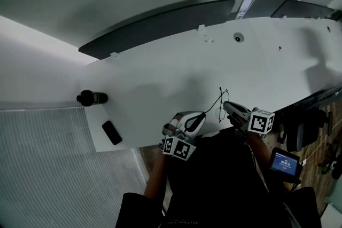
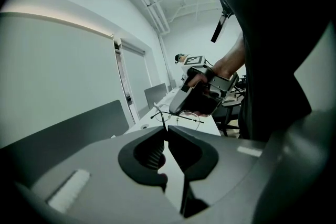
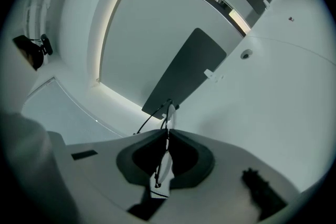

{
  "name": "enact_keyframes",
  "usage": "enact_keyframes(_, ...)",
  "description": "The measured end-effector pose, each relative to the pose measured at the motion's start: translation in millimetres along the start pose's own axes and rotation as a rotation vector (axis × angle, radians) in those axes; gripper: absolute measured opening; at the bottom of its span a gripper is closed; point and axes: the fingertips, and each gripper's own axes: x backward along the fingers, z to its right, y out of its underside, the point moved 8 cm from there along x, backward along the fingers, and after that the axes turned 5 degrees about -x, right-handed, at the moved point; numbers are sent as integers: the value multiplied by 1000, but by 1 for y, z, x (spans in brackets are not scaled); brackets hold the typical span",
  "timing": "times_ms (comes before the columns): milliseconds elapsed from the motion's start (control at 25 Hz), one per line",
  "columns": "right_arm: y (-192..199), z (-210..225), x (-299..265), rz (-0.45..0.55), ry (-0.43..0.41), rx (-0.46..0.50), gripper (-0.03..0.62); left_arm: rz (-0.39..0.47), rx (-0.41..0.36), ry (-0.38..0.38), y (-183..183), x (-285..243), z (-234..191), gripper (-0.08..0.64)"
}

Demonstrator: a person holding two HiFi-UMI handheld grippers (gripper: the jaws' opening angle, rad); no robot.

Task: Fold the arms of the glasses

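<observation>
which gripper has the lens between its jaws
The right gripper: a lens of the glasses sits between its shut jaws. The left gripper pinches only a thin arm of them.

The person wears a black top (image 1: pixel 214 184) with a dark sleeve (image 1: pixel 140 205) on the upper arm. The left claw (image 1: pixel 202 115) has a rounded pale grey shell with a darker stripe, and the right claw (image 1: pixel 226 106) is grey and black. Each carries a marker cube (image 1: pixel 179 148) printed with black-and-white squares. Seen close, the left claw (image 2: pixel 167 128) shows matte grey moulded halves with black scooped hollows, a ribbed insert and pale rectangular patches. The right claw (image 3: pixel 168 134) is moulded the same way, with a small dark slot.
</observation>
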Motion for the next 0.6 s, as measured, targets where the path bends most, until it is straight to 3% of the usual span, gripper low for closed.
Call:
enact_keyframes(160,7,-2,-2,-70,21,31,18,-13,3,-66,-3,18,-15,26)
enact_keyframes(480,24,-13,-20,-217,-33,71,18,-77,-3,-215,7,47,-51,31)
enact_keyframes(600,26,-14,-18,-246,-45,85,18,-82,6,-227,12,44,-57,37)
